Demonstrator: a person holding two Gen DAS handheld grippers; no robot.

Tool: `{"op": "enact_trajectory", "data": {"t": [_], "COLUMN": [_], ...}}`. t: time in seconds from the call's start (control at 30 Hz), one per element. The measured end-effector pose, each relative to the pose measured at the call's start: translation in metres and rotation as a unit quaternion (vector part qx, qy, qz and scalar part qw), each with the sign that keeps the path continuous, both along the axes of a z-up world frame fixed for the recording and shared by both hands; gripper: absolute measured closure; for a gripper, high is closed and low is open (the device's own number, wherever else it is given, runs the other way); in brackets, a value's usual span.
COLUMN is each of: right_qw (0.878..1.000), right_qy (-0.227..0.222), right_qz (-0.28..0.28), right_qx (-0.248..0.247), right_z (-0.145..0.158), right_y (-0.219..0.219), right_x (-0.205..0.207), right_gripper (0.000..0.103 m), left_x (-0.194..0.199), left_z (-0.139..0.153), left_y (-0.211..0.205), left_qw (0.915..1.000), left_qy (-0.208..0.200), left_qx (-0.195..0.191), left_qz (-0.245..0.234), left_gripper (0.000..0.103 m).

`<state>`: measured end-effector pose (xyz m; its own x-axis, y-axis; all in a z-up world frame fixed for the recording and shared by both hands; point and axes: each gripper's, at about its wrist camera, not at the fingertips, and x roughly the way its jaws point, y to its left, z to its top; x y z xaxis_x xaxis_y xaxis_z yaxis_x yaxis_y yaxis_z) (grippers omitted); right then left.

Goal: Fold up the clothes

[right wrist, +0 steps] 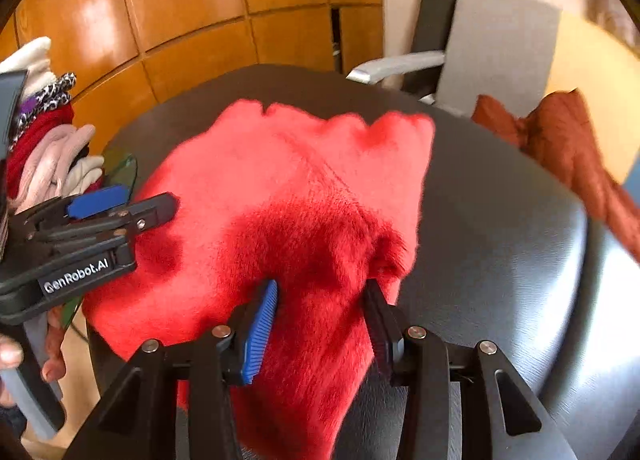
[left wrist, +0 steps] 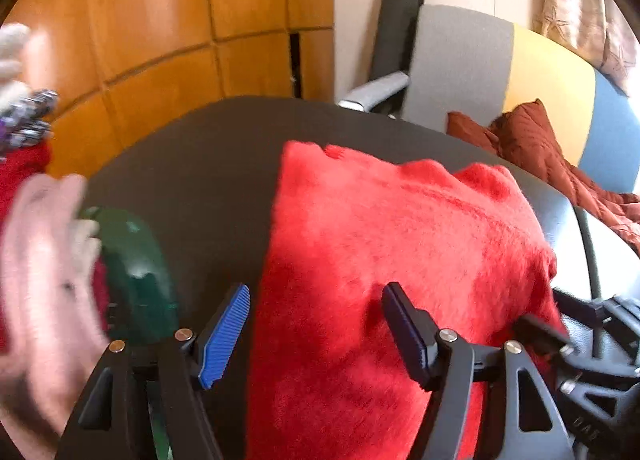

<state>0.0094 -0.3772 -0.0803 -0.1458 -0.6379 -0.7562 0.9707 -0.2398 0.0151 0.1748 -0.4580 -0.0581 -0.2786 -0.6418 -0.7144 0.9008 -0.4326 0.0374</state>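
A fuzzy red garment (right wrist: pixel 296 188) lies partly folded on a dark table (right wrist: pixel 500 228); it also shows in the left wrist view (left wrist: pixel 380 244). My left gripper (left wrist: pixel 316 300) is open, its jaws wide apart over the garment's near left part, holding nothing. It shows from the side in the right wrist view (right wrist: pixel 132 204) at the garment's left edge. My right gripper (right wrist: pixel 320 300) is open, and a raised fold of the red garment sits between its fingers, which stand apart on either side of it.
A pile of other clothes (right wrist: pixel 44 140) sits at the table's left edge, beside a green object (left wrist: pixel 136 268). A grey, yellow and blue sofa (left wrist: pixel 520 72) with a rust blanket (left wrist: pixel 540 148) stands behind the table. A wooden cabinet (right wrist: pixel 200 20) is at the back.
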Motion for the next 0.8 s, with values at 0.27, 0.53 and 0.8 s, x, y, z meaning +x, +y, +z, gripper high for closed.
{"op": "enact_trajectory", "data": {"t": [0.27, 0.53, 0.8], "right_qw": [0.994, 0.994, 0.995], "right_qy": [0.042, 0.022, 0.021], "right_qz": [-0.088, -0.097, -0.090], "right_qx": [-0.041, -0.047, -0.045], "right_z": [0.051, 0.062, 0.055], "right_y": [0.033, 0.041, 0.044], "right_x": [0.036, 0.058, 0.072], "right_gripper": [0.014, 0.006, 0.005], "left_x": [0.021, 0.043, 0.057], "left_z": [0.032, 0.058, 0.065], "left_y": [0.037, 0.059, 0.072], "left_qw": [0.9993, 0.9986, 0.9973], "left_qy": [-0.018, -0.009, 0.005], "left_qx": [-0.032, -0.045, -0.063], "left_qz": [0.009, 0.027, 0.038], "left_gripper": [0.032, 0.032, 0.040]}}
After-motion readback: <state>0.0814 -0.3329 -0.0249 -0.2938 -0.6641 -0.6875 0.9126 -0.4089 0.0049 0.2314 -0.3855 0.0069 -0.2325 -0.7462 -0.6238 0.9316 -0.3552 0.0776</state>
